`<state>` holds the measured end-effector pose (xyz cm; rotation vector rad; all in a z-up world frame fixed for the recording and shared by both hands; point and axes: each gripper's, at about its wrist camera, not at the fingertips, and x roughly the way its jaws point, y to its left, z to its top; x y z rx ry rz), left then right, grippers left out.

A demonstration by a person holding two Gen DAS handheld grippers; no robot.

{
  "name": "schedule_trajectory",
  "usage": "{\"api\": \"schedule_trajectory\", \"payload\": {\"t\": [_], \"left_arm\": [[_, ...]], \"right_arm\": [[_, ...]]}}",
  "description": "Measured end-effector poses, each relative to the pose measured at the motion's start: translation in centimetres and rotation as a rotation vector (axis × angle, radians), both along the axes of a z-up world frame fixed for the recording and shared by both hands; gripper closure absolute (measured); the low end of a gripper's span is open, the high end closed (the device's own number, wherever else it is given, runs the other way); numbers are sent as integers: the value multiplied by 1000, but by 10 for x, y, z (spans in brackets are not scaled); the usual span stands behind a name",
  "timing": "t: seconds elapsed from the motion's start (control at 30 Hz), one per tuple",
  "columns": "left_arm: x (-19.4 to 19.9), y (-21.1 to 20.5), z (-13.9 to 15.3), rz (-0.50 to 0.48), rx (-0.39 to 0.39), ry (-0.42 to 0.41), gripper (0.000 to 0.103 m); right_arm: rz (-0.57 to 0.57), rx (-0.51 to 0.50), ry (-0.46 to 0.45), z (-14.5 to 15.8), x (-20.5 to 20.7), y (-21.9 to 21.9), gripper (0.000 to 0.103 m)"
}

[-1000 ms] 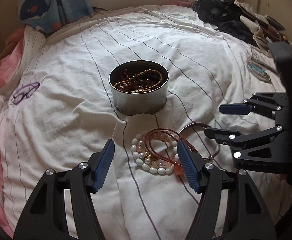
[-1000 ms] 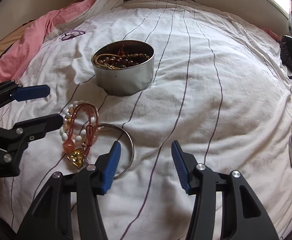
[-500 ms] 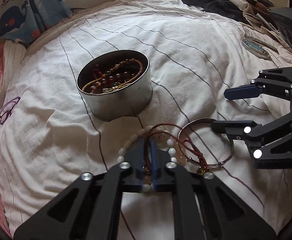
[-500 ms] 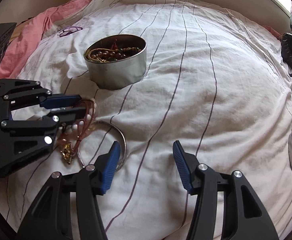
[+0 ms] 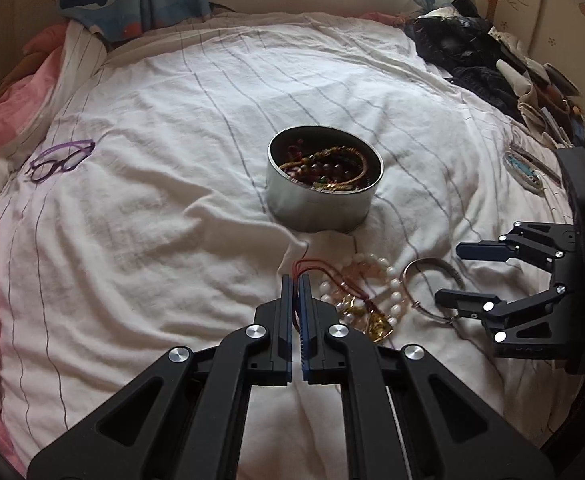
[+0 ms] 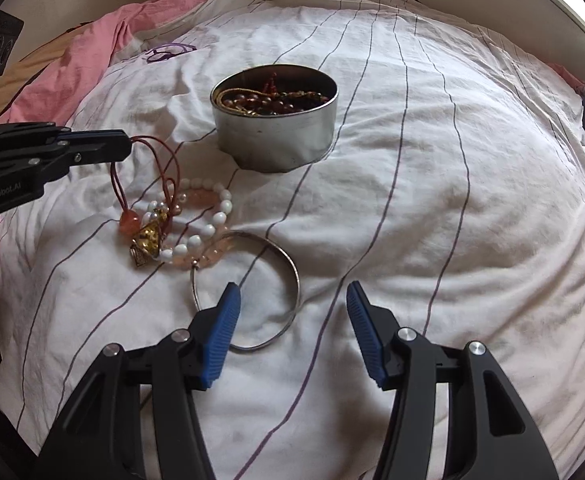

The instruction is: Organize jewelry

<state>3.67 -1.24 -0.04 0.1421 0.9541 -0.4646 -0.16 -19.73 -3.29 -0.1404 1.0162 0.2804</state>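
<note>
Left hand-held gripper: pinching red cord necklace, lifting it for the tin.
Right hand-held gripper: spread, waiting over silver bangle.

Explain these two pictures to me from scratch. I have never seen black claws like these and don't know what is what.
No robot here: a person holds one two-finger gripper per hand, each with a fisheye camera looking along its fingers. One picture is from the left gripper, one from the right gripper. On the striped bedsheet stands a round metal tin holding beaded jewelry. In front lie a white bead bracelet, a gold pendant and a silver bangle. The left gripper is shut on a red cord; the right is open, holding nothing. Purple glasses lie farther off.
</note>
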Motion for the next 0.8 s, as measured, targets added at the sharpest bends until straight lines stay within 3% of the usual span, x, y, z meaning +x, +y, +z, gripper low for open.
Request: {"api": "schedule_trajectory", "payload": {"t": [0.17,0.33,0.47,0.5,0.53,0.6,0.8], "left_arm": [[0,4,-15,13,33,53,95],[0,0,-22,29,52,33,46],[2,-9,-35,19,105,25,43],[0,-11,-34,7,102,18,55],[-1,-12,-33,-7,95,23,80],[-1,-11,-25,-19,56,29,99],[-6,7,2,34,-35,-27,101]], "right_arm": [[12,27,15,-3,-3,1,50],[30,60,26,-4,-5,2,68],[11,77,22,-5,-5,-2,85],[6,86,16,-3,-6,-4,90],[-1,99,7,-1,-5,-6,94],[-14,109,-15,5,-6,-9,99],[-34,124,-18,7,-4,-13,98]]}}
